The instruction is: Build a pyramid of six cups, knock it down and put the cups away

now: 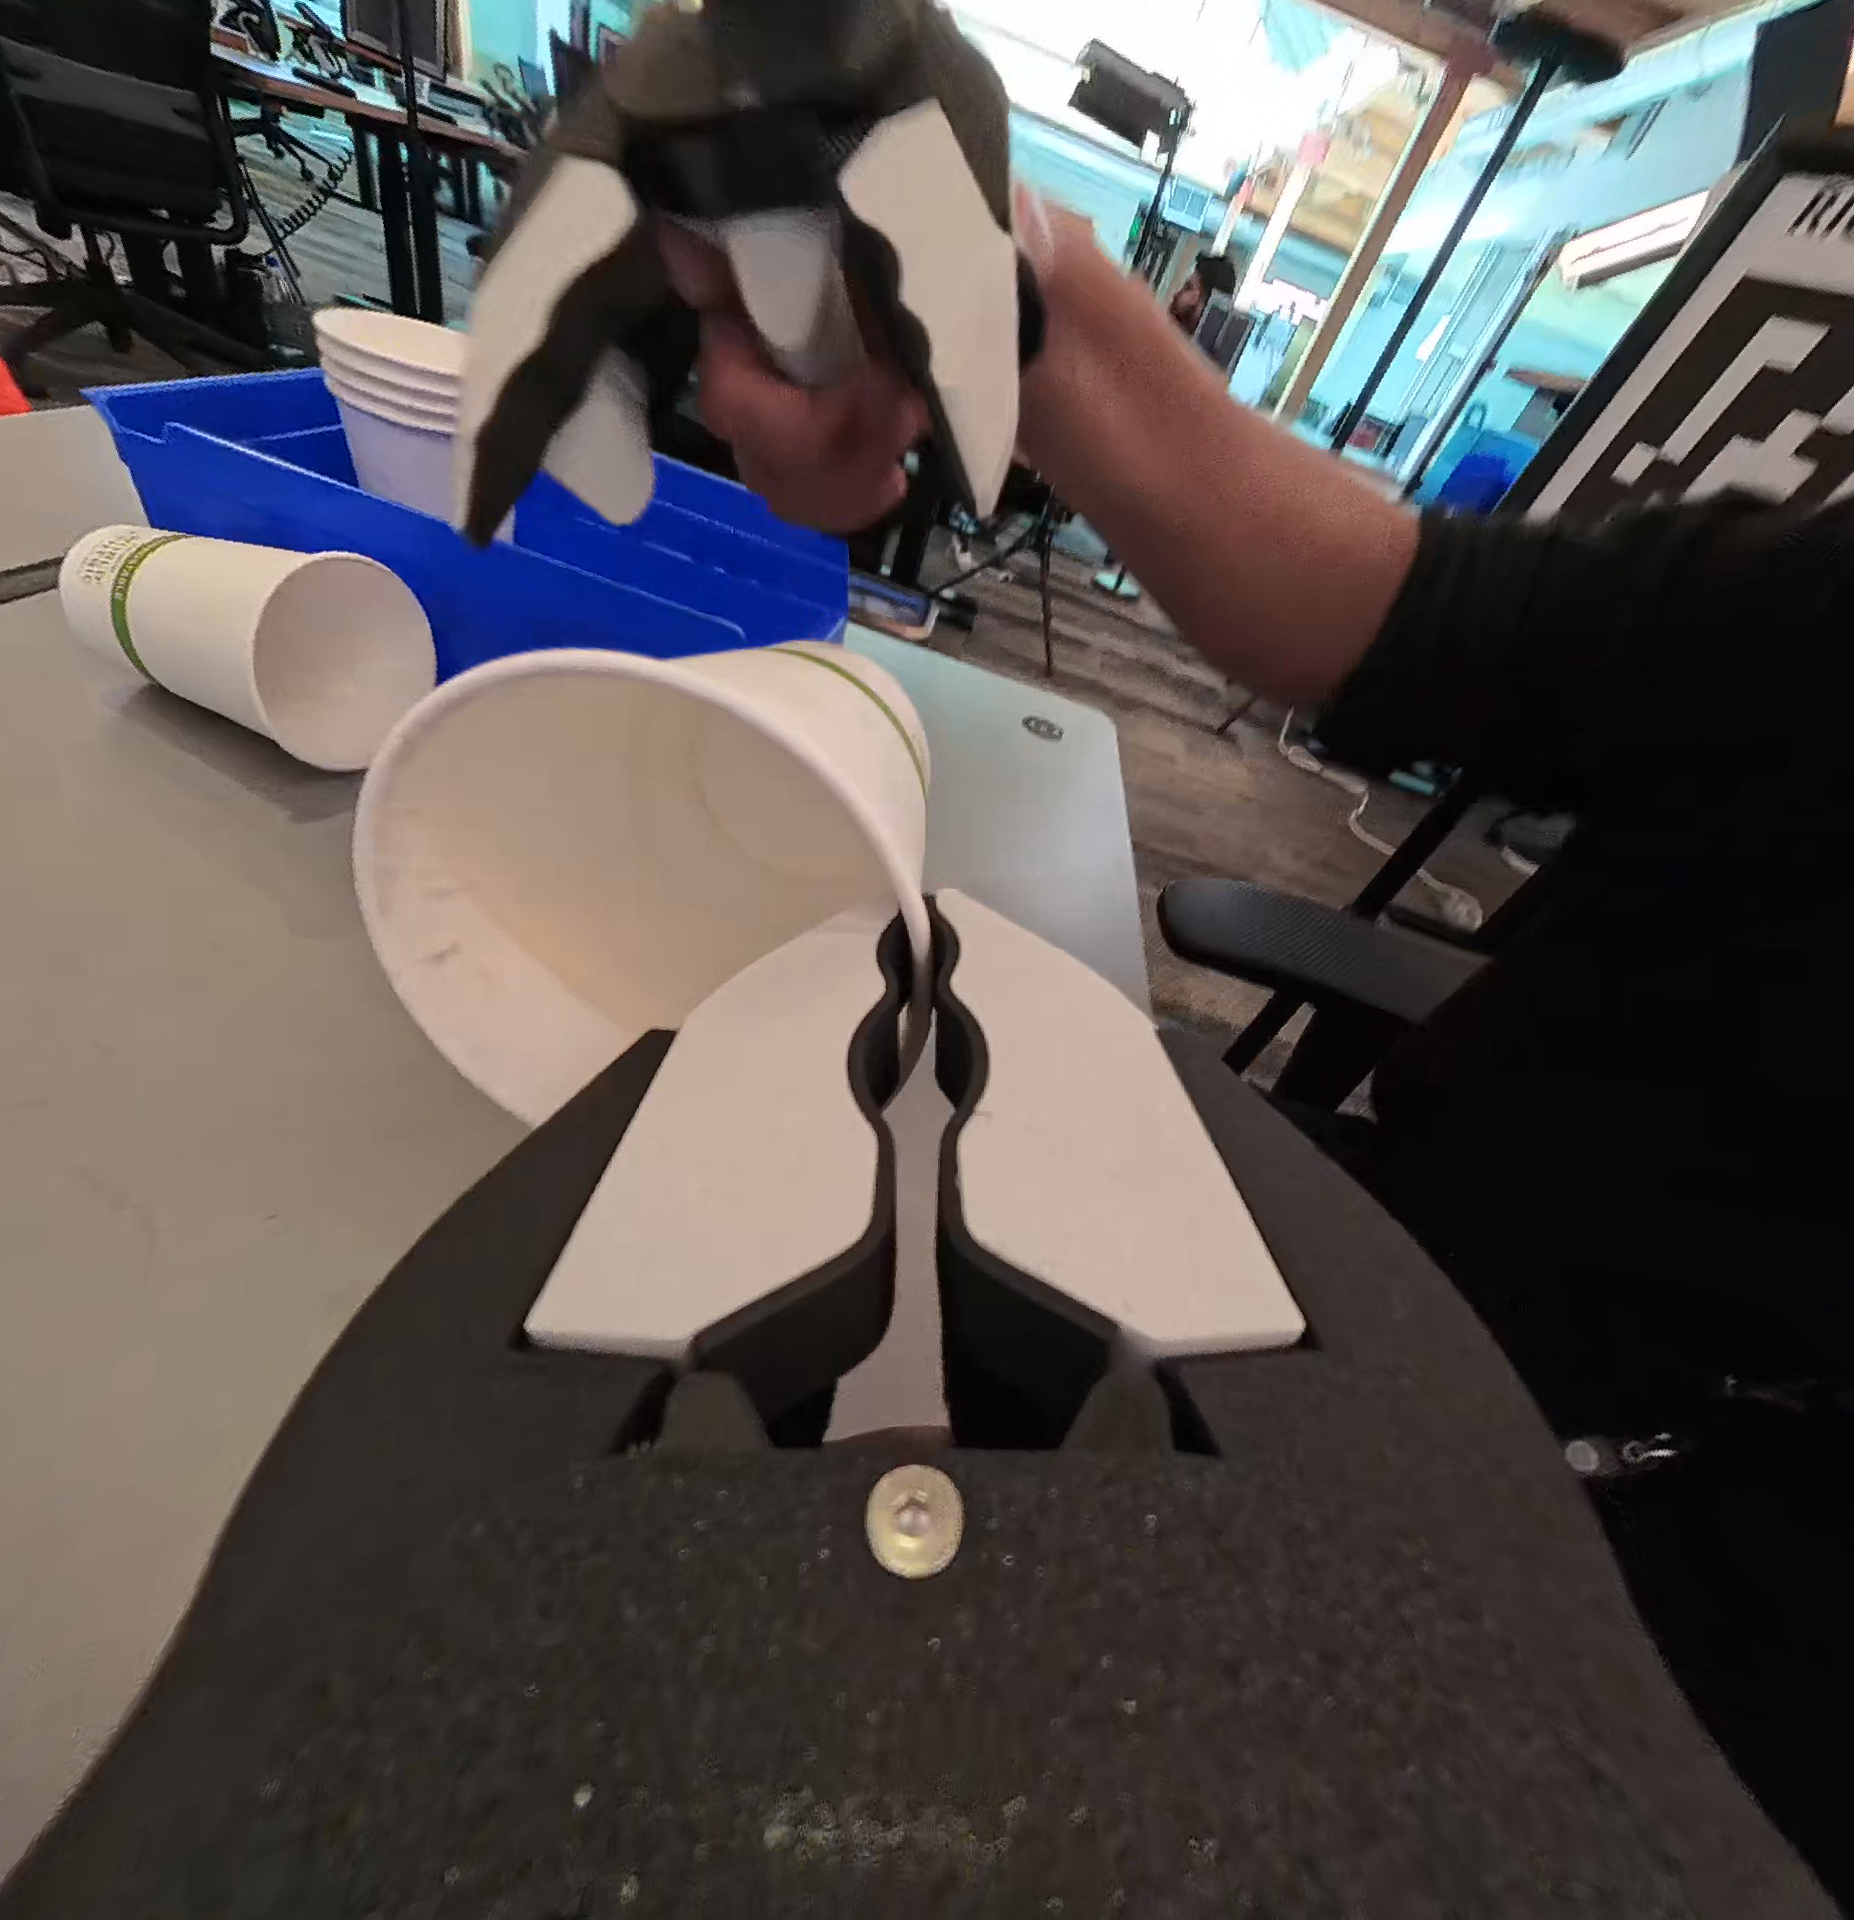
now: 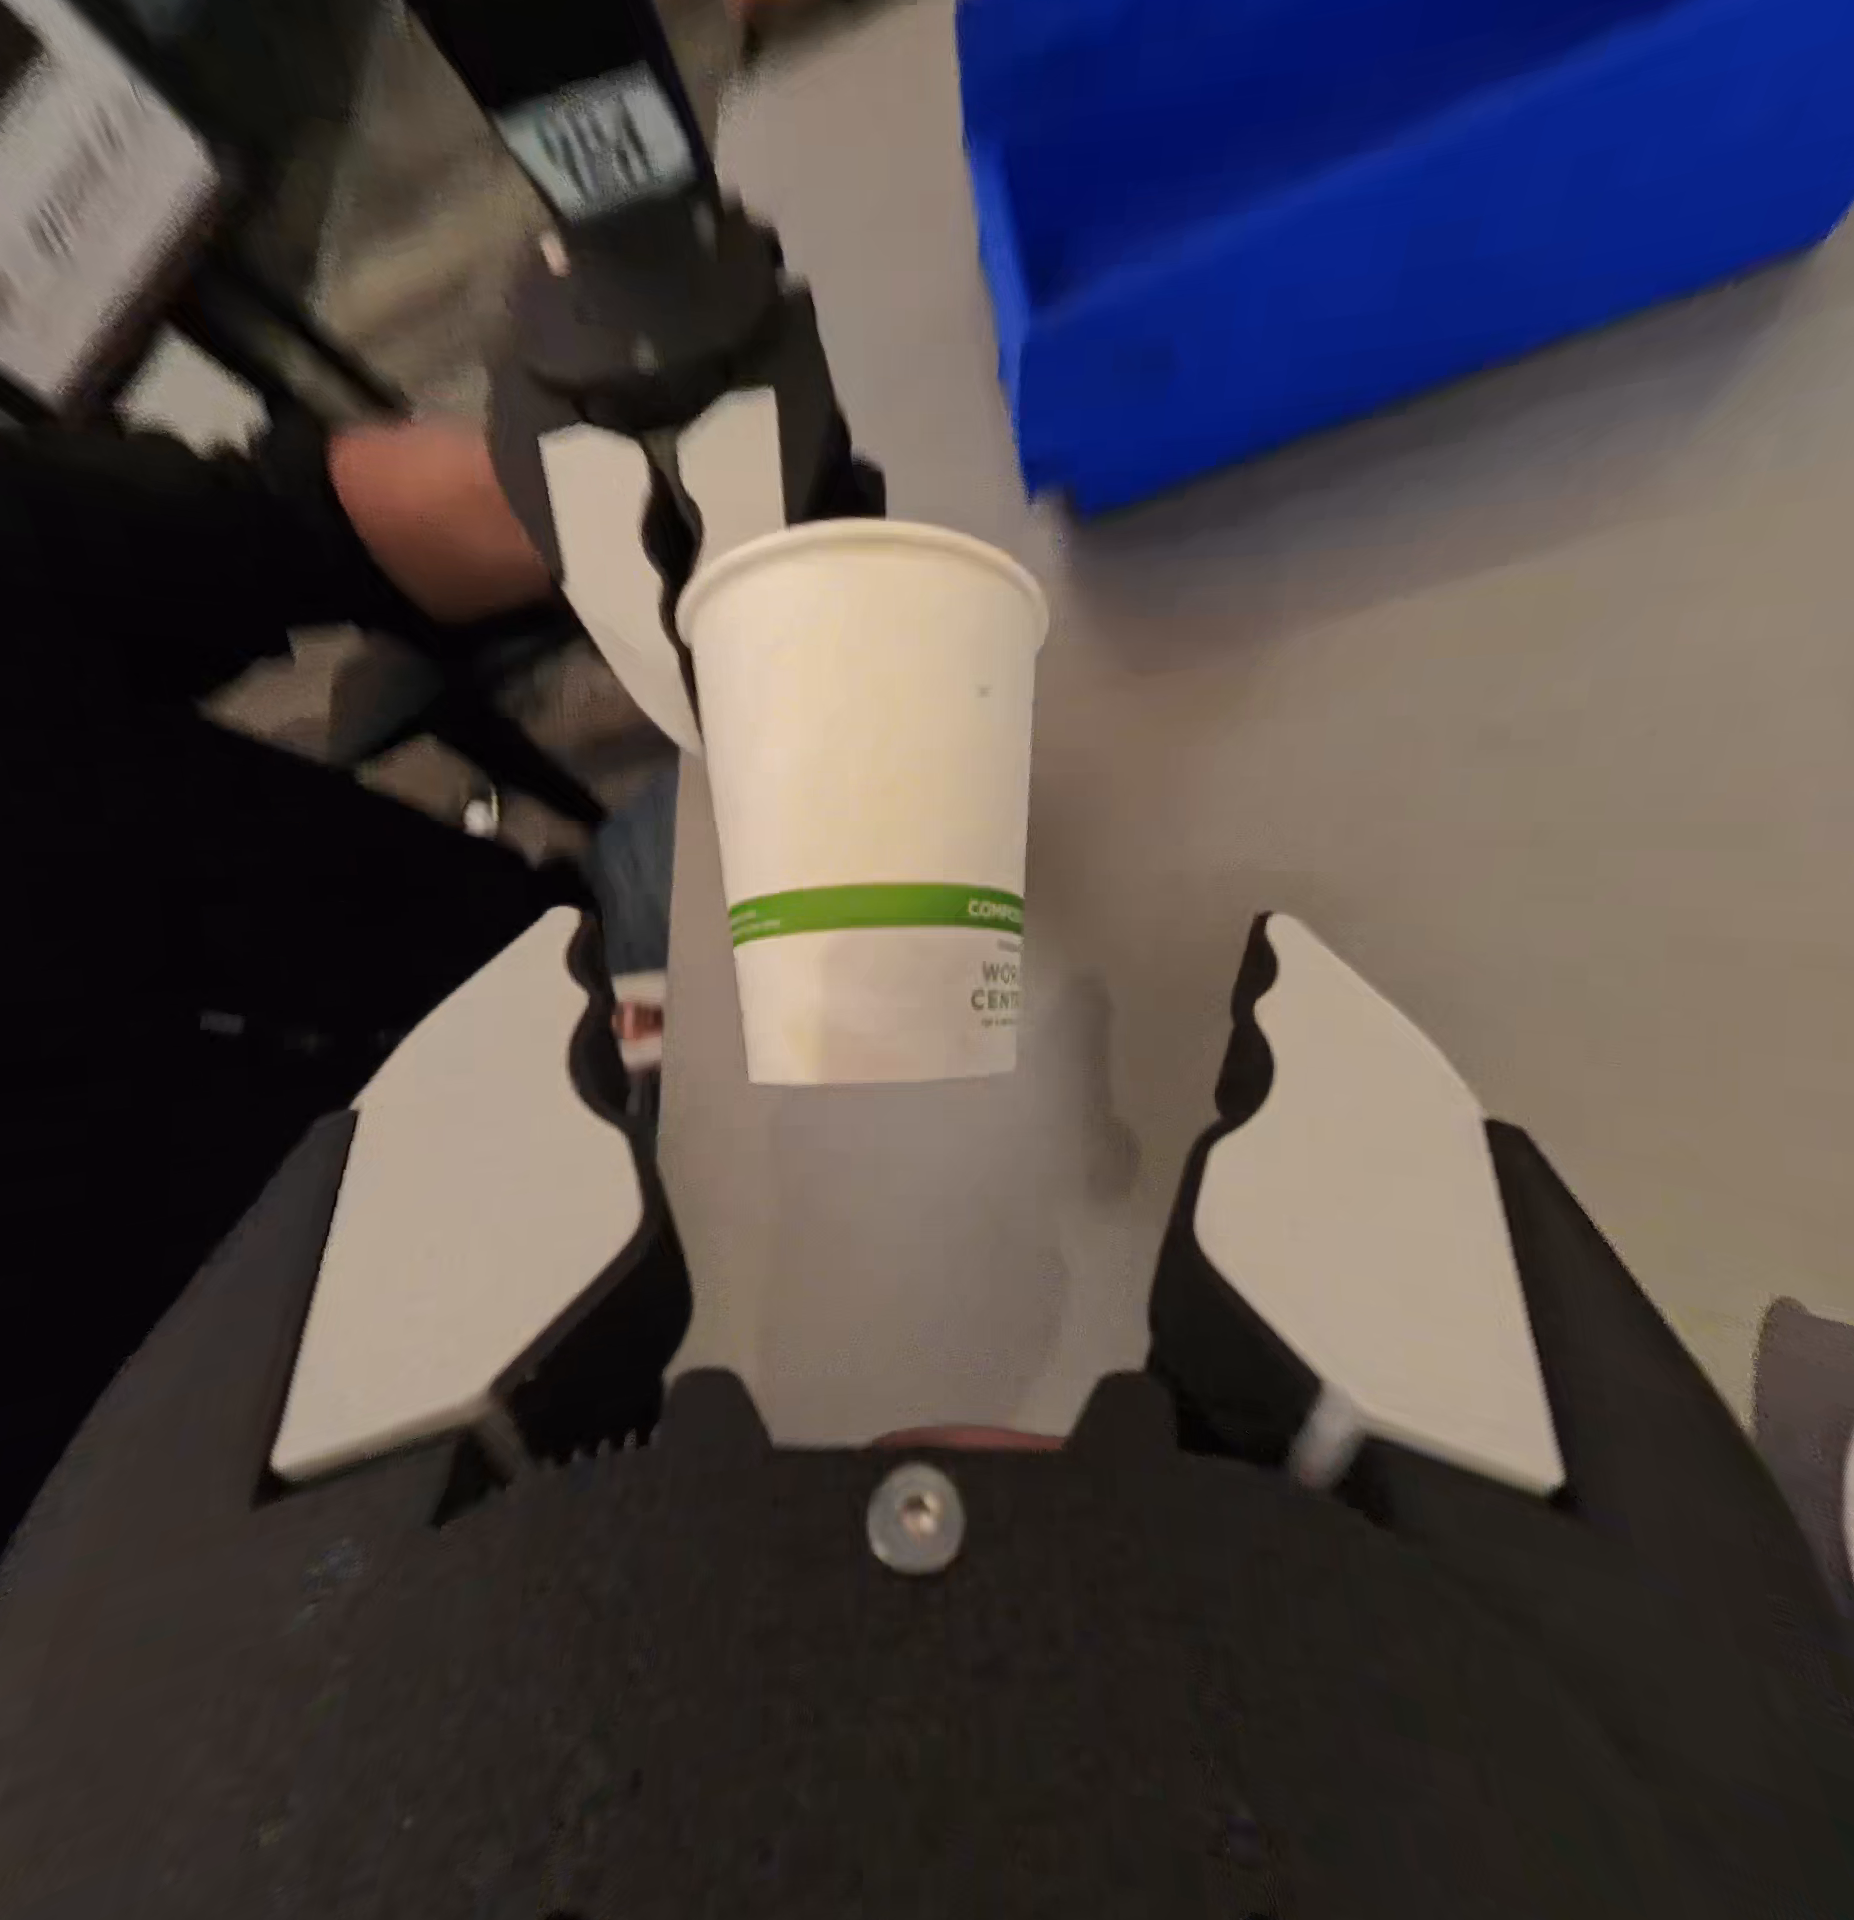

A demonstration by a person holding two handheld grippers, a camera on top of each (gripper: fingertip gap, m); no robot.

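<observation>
Left wrist view: the left gripper [image 1: 928, 935] is clamping the rim of a white, green-banded cup [image 1: 632, 862] at centre frame. Right wrist view — the right gripper [image 2: 918, 997] is gaping empty, the cup [image 2: 866, 800] hanging just beyond its tips.

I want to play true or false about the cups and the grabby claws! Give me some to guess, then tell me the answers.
1. The left gripper pinches the rim of a white cup. True.
2. The right gripper is shut on a cup. False: it is open and empty.
3. The bin is red. False: it is blue.
4. A stack of cups stands in the bin. True.
5. Another cup lies on its side on the table. True.
</observation>
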